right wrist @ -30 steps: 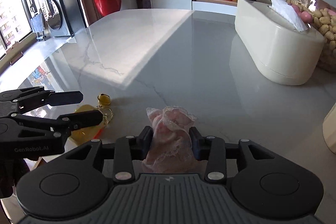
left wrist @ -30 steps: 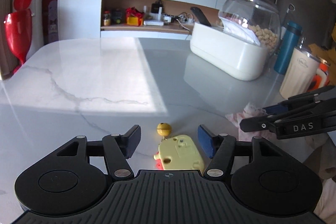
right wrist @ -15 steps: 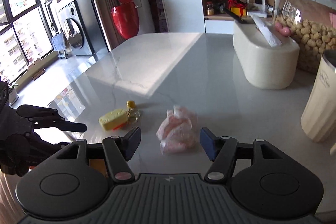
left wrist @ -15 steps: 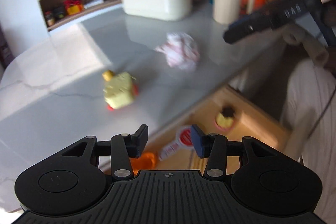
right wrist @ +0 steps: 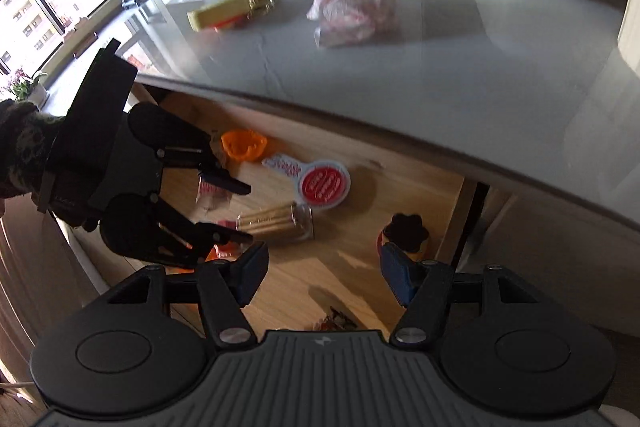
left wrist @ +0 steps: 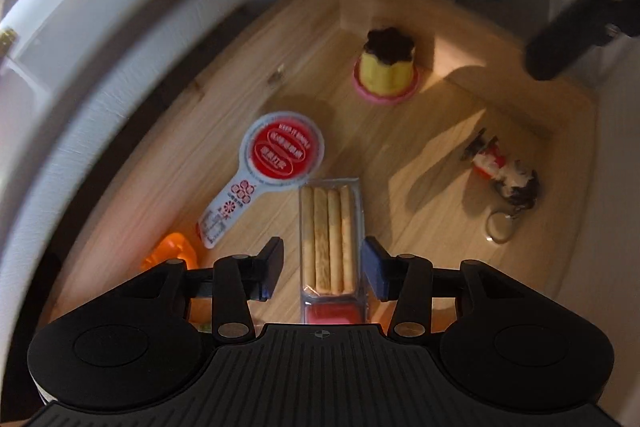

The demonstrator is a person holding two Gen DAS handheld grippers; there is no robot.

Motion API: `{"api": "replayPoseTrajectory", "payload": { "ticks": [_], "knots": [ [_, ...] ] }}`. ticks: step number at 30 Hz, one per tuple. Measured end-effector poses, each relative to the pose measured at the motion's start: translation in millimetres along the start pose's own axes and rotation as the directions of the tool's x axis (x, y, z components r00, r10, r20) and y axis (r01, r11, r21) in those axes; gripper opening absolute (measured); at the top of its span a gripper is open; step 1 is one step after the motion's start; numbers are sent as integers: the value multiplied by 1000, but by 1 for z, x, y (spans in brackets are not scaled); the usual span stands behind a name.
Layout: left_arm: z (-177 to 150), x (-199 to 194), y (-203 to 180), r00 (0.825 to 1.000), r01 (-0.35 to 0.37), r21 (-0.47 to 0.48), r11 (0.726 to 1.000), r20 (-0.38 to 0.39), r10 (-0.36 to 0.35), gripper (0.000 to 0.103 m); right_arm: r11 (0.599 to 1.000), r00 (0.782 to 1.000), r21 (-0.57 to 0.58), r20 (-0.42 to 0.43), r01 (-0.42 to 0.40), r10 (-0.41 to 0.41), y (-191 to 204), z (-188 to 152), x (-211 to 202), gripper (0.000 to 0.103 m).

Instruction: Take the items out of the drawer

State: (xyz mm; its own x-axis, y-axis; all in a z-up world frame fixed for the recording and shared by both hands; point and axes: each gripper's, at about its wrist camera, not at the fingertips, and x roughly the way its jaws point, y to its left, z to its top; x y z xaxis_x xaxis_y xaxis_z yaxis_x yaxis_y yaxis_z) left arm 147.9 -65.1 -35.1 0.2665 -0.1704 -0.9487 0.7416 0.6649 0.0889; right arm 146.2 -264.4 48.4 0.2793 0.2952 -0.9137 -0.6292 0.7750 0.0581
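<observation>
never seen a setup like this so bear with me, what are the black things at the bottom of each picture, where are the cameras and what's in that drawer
There is no robot here. A person holds a two-finger gripper in each hand, and each gripper carries a wide-angle camera looking forward along its fingers, so its own black body fills the bottom of its picture.

The left gripper looks straight down into an open wooden drawer. Its jaws are open on either side of a clear pack of biscuit sticks, not closed on it. Also in the drawer: a round red-and-white label, a yellow pudding toy, a small keychain figure and an orange object.

The right gripper is open and empty, above the drawer. Its view also shows the countertop, with a yellow block and a pink pouch lying on it.
</observation>
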Motion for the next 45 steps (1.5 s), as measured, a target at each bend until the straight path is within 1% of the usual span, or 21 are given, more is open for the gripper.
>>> {"api": "replayPoseTrajectory", "payload": {
  "ticks": [2, 4, 5, 6, 7, 9, 11, 13, 15, 18, 20, 22, 24, 27, 31, 34, 36, 37, 39, 42, 45],
  "knots": [
    [-1, 12, 3, 1000, 8, -20, 1000, -16, -8, 50, 1000, 999, 15, -47, 2, -2, -4, -2, 10, 63],
    [-3, 21, 5, 999, 31, -38, 999, -38, -33, 49, 1000, 998, 26, -63, 0, 1, -6, -4, 15, 63],
    [-4, 22, 7, 998, 49, -54, 997, -30, -51, 45, 1000, 998, 29, -64, 2, 0, -7, -5, 16, 63],
    [-4, 22, 10, 997, 67, -65, 996, -32, -69, 37, 999, 998, 35, -63, 3, -1, -7, -5, 17, 63],
    [-5, 21, 12, 996, 75, -73, 995, -35, -78, 37, 999, 998, 43, -63, 4, -1, -8, -4, 18, 63],
    [-7, 17, 14, 998, 50, -71, 996, -45, -54, 36, 998, 998, 58, -66, 1, 3, -9, -2, 20, 63],
    [-10, 8, 18, 999, 21, -67, 998, -33, -23, 36, 998, 997, 67, -75, -1, 6, -5, 1, 23, 63],
    [-18, -7, 26, 1000, 5, -99, 995, -5, -5, 36, 997, 996, 74, -88, -17, 24, 3, 4, 27, 63],
    [-28, -21, 34, 1000, -11, -131, 991, 22, 14, 36, 995, 992, 88, -106, -52, 62, 15, 9, 33, 63],
    [-47, -40, 42, 998, -10, -165, 986, 61, 21, 36, 985, 981, 135, -144, -112, 131, 33, 20, 49, 63],
    [-57, -50, 48, 996, 2, -199, 980, 88, 16, 36, 971, 968, 192, -180, -141, 176, 46, 26, 65, 63],
    [-69, -55, 57, 993, 22, -249, 968, 120, 8, 36, 959, 952, 240, -225, -153, 208, 59, 32, 82, 63],
    [-79, -59, 60, 989, 38, -289, 956, 151, 7, 36, 953, 939, 263, -265, -148, 219, 75, 35, 97, 63],
    [-91, -69, 69, 980, 72, -341, 937, 201, -3, 36, 961, 929, 255, -320, -104, 185, 98, 41, 116, 63],
    [-101, -84, 80, 971, 65, -393, 917, 235, 32, 35, 984, 914, 173, -392, -39, 105, 123, 47, 137, 63],
    [-109, -85, 87, 968, 92, -428, 899, 248, 19, 35, 996, 894, 83, -448, 18, 21, 136, 51, 151, 63],
    [-112, -85, 91, 963, 121, -448, 886, 268, 3, 35, 998, 876, 54, -482, 34, -3, 139, 52, 160, 63],
    [-113, -86, 92, 962, 126, -451, 884, 272, 2, 35, 998, 866, 48, -500, 28, 0, 140, 52, 162, 63],
    [-110, -85, 89, 963, 123, -445, 887, 270, 2, 35, 1000, 852, 0, -523, 30, -25, 145, 52, 166, 63],
    [-108, -84, 88, 967, 119, -433, 893, 253, -6, 35, 998, 842, -62, -537, 21, -51, 153, 53, 170, 63],
    [-108, -82, 89, 970, 108, -430, 896, 242, -1, 35, 997, 828, -70, -558, 20, -56, 153, 54, 177, 63]
  ]
}}
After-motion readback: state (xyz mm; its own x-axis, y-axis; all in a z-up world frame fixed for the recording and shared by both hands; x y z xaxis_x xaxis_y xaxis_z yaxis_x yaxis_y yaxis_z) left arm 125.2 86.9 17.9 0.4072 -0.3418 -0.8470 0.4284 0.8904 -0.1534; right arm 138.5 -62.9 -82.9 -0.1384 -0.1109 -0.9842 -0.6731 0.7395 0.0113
